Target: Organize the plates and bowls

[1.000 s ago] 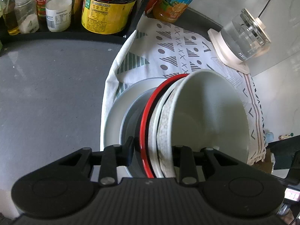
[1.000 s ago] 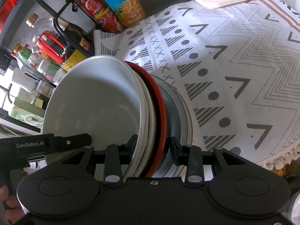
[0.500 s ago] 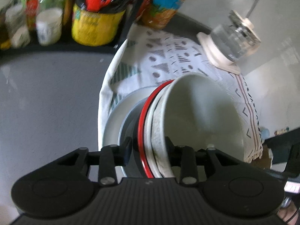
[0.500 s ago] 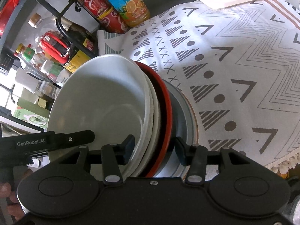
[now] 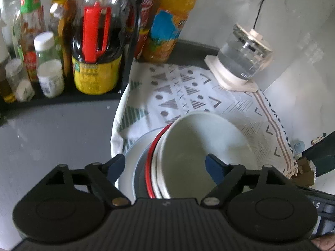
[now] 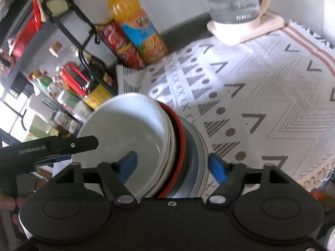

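Observation:
A stack of nested bowls (image 5: 201, 146) sits on the patterned cloth (image 5: 188, 87): a white bowl on top, a red-rimmed one and a grey one under it, on a white plate (image 5: 134, 156). My left gripper (image 5: 165, 165) is open, its blue-padded fingers spread either side of the stack's rim. In the right wrist view the same stack (image 6: 134, 133) shows from the other side. My right gripper (image 6: 172, 165) is open too, jaws wide around the rim. The left gripper's body (image 6: 48, 146) shows at the left of that view.
A black wire rack with sauce bottles and jars (image 5: 94, 48) stands at the back left on the grey counter (image 5: 52, 136). An orange juice bottle (image 5: 167, 27) and red cans (image 6: 119, 44) stand behind the cloth. A glass kettle on its base (image 5: 242, 58) sits at the back right.
Both grippers have opened, letting go of the bowl stack's rim. Both have also drawn back and risen a little, so the stack looks smaller and more of the shelf shows.

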`<state>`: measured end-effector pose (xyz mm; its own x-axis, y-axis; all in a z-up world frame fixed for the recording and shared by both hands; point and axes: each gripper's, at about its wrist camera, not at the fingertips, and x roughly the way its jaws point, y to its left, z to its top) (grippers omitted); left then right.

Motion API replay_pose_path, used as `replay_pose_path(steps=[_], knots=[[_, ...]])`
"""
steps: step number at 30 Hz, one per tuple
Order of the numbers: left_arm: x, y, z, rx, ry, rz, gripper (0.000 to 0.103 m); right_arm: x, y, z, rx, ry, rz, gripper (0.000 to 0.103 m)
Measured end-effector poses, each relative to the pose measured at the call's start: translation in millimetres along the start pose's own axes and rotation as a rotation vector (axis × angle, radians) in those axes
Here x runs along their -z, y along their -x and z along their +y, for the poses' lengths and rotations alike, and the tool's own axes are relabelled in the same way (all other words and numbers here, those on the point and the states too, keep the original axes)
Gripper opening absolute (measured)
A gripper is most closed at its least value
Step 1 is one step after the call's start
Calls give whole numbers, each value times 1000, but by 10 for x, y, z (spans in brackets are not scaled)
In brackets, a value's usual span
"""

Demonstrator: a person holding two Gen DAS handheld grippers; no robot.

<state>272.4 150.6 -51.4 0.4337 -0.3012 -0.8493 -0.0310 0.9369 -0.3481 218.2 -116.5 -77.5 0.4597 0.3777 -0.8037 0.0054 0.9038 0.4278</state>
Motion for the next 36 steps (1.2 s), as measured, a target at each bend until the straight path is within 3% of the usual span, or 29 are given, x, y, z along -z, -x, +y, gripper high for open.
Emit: replay_pose_path(steps=[4, 12, 20, 36], knots=[[-12, 74, -51, -1, -1, -26, 91, -17, 162, -35, 16, 8, -62, 90], [39, 253, -200, -3, -6, -69, 93, 8, 493, -212, 46, 6, -140, 102], [190, 542, -513, -20, -15, -114, 99, 145, 1053, -463, 68, -1, -211, 103], [996, 1106, -1128, -18, -82, -131, 103, 660, 1907, -757, 83, -30, -294, 103]])
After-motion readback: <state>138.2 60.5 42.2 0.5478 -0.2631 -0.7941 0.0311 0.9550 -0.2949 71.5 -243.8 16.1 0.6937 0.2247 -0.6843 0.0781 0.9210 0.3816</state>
